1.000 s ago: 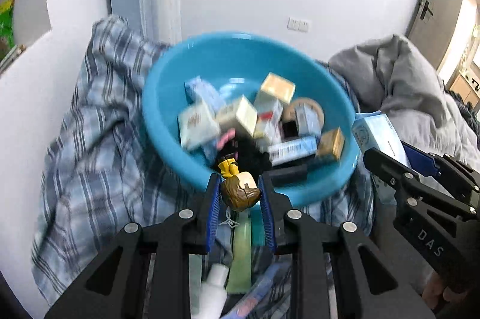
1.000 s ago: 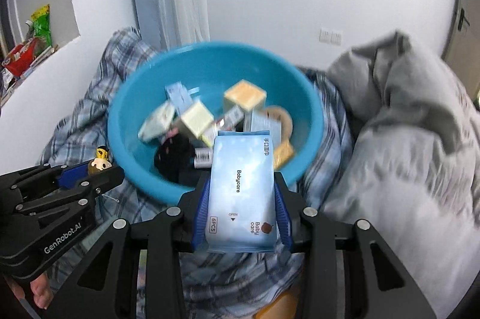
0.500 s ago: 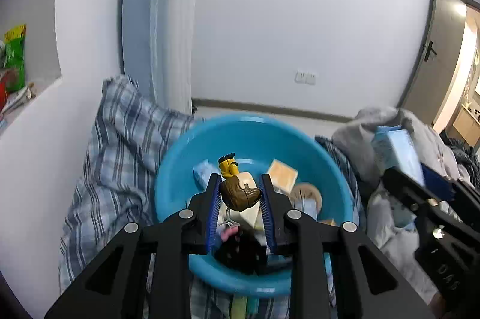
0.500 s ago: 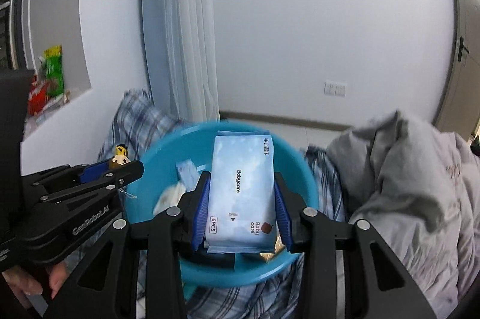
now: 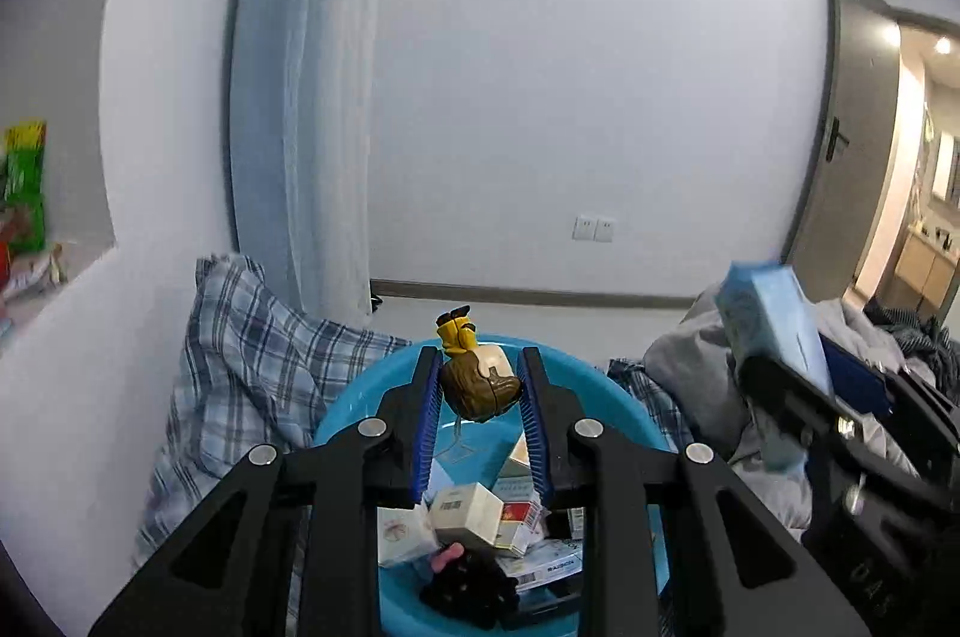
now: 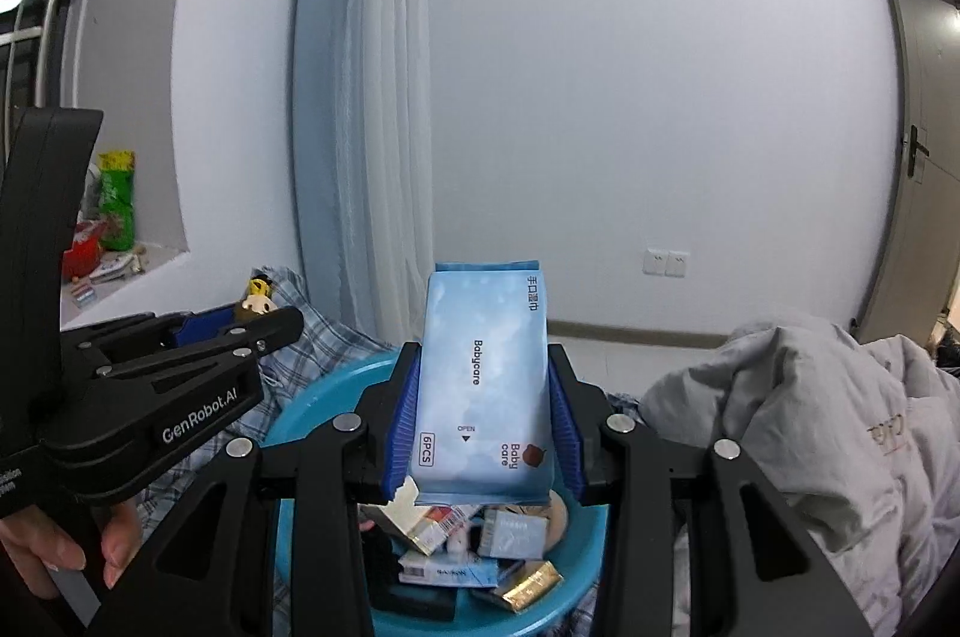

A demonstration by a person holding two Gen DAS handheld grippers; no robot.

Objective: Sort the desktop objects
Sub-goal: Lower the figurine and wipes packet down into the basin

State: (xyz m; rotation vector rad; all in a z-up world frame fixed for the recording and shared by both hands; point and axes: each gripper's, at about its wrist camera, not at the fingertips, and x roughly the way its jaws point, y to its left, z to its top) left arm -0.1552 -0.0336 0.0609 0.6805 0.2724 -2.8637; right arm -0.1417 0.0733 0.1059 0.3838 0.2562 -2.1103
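My left gripper is shut on a small brown and yellow toy figure, held up above the blue basin. The basin holds several small boxes and packets. My right gripper is shut on a light blue pack of wet wipes, raised over the same basin. From the left wrist view the wipes pack and right gripper show at the right. From the right wrist view the left gripper with the toy figure shows at the left, a hand under it.
A plaid cloth lies under and left of the basin. A grey quilt is heaped on the right. A white wall and curtain stand behind. A window ledge with snack bags is at the far left; a door at the right.
Both grippers have risen and tilted up with their loads. The basin has dropped from the middle of each view to the bottom, and the wall now fills most of the frames.
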